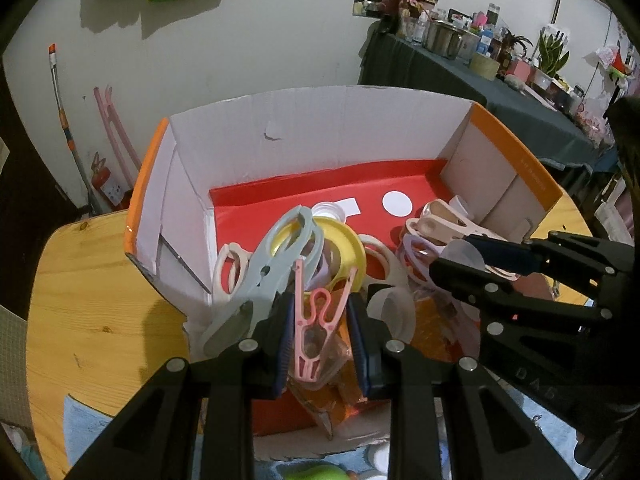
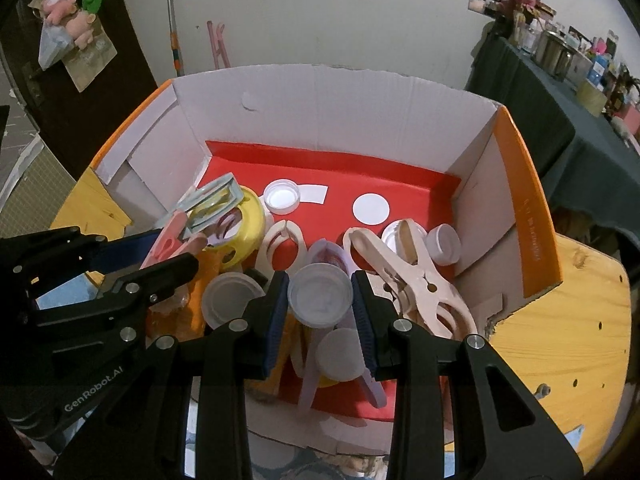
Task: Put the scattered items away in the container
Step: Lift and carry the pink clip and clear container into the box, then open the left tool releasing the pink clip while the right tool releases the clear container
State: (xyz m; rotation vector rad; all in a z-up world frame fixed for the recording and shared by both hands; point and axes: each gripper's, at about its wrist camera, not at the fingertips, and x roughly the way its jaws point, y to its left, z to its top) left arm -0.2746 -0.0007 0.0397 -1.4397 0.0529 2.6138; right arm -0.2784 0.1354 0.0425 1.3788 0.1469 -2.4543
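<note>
The left tongs [image 1: 318,320] are clamped on a small pink clothes peg [image 1: 316,336], holding it over the near side of the cardboard box [image 1: 312,128]. The right tongs [image 2: 320,300] are clamped on a round white cap [image 2: 320,295], also over the box.

The box sits on a round wooden desk [image 1: 96,300]. It has white walls, orange edges and a red floor. There is small writing on the orange edge [image 2: 532,236], but it is too tiny to read.

Inside the box lie many things. A big grey-blue peg [image 1: 272,264] leans on a yellow ring-shaped thing [image 1: 352,248]. A big cream peg [image 2: 416,280] lies on the right side. A white bottle cap [image 2: 282,197] and a white round sticker [image 2: 371,208] sit on the red floor near the back. More caps and pegs are piled near the front.

In the right wrist view, the side of the left tongs shows the words "GenRobot.AI" [image 2: 94,394]. In the left wrist view, the side of the right tongs has raised letters [image 1: 536,384], but they are too dark to read.
</note>
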